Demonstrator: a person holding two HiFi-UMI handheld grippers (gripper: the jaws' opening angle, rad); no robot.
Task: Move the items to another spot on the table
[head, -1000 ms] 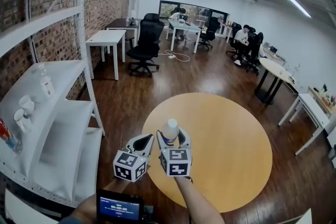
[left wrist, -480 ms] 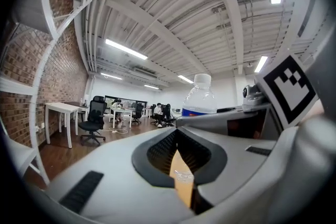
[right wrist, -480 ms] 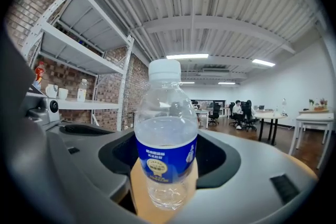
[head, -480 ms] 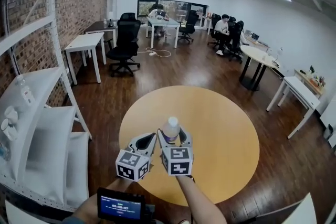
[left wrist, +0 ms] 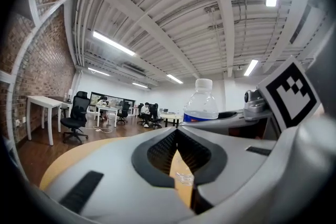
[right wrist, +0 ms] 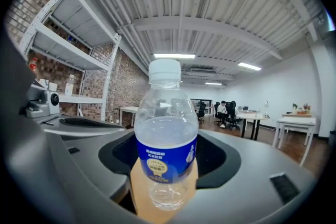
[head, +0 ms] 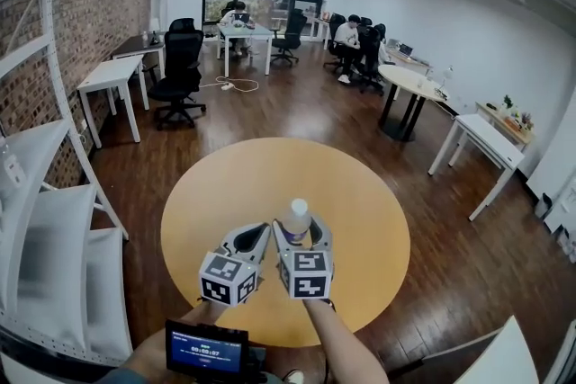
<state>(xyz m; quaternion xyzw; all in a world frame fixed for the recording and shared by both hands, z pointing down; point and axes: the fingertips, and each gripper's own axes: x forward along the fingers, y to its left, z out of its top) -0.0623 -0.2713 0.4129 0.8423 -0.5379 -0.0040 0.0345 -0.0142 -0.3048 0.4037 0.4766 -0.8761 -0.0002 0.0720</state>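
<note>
Bottle (head: 294, 218) upright, clamped between wide right gripper (head: 296, 235) jaws at near side of table (head: 369, 193); bare tabletop lies ahead. Left gripper (head: 256, 235) closed, empty, just beside.

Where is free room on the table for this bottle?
The round table is bare beyond the bottle, to its far, left and right rims. Crowded only at the near edge, where the right gripper holds it beside the left gripper.

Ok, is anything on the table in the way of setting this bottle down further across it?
Nothing visible does. The clear plastic water bottle with a blue label sits between the right hand-held gripper's jaws, and the round wooden table top beyond it looks bare.
</note>
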